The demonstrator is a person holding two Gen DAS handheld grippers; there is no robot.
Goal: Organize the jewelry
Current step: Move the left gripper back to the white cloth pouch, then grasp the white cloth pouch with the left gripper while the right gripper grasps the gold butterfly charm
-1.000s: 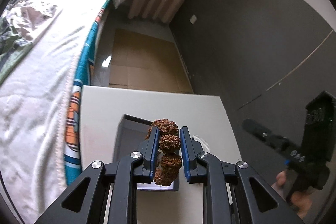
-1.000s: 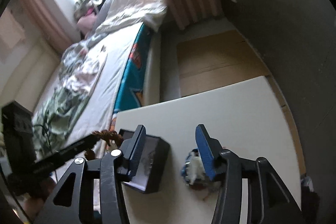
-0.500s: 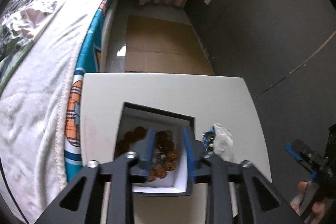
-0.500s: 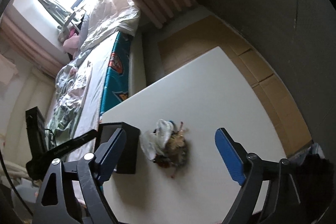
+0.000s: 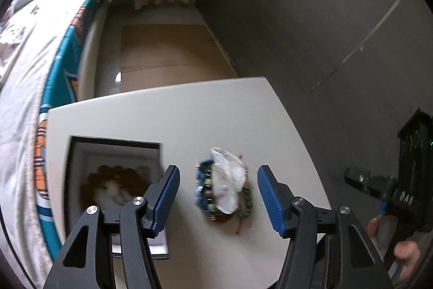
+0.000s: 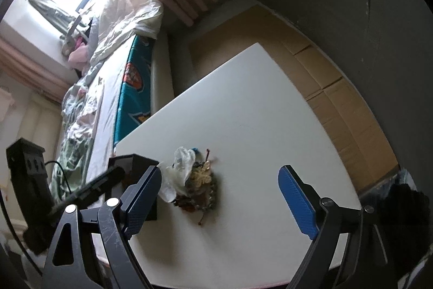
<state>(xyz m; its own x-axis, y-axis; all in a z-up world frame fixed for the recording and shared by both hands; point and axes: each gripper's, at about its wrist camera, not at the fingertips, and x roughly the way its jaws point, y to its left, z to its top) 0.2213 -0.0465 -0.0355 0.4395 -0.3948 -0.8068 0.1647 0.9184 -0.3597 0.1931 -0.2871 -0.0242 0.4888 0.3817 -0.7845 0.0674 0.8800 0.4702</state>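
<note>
- Left gripper (image 5: 217, 203): jaws spread wide, empty, poised above the jewelry pile (image 5: 223, 190), with the pile framed between its blue pads.
- Right gripper (image 6: 219, 203): also spread wide and empty, held above the white table (image 6: 257, 110), pile in its frame.
- Brown bead bracelet (image 5: 113, 187) lies coiled inside the open dark box (image 5: 116, 144), just left of the pile.
- Pile: a tangle of blue and mixed beads under a crumpled clear plastic wrap (image 5: 228, 180); separate pieces are hard to make out, blurred.
- Step judged: one piece boxed, the next pick now lining up.
- Next move calls for lowering onto a single strand at the pile's edge, avoiding the wrap, closing gently so neighbours do not drag along.
</note>
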